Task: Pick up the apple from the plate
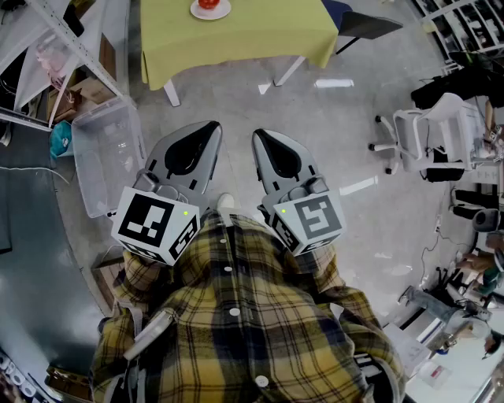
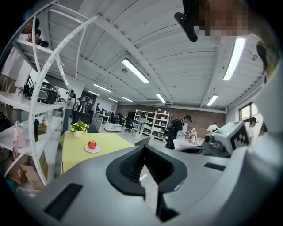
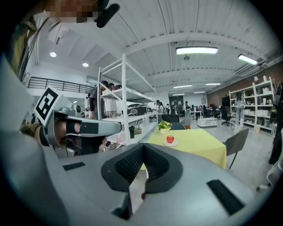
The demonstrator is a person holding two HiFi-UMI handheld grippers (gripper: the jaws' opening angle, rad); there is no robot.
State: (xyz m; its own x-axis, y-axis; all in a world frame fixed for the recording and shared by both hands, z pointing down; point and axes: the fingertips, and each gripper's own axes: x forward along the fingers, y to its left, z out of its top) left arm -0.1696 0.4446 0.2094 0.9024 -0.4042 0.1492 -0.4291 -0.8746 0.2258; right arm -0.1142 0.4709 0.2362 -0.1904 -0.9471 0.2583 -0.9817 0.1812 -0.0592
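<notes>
The left gripper (image 1: 209, 128) and right gripper (image 1: 261, 136) are closed, empty, far from the apple (image 1: 209, 3). Next, I think: approach the table (image 1: 260, 31), open one.

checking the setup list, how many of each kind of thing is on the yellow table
apple: 1
plate: 1
pot of yellow flowers: 1
total: 3
</notes>
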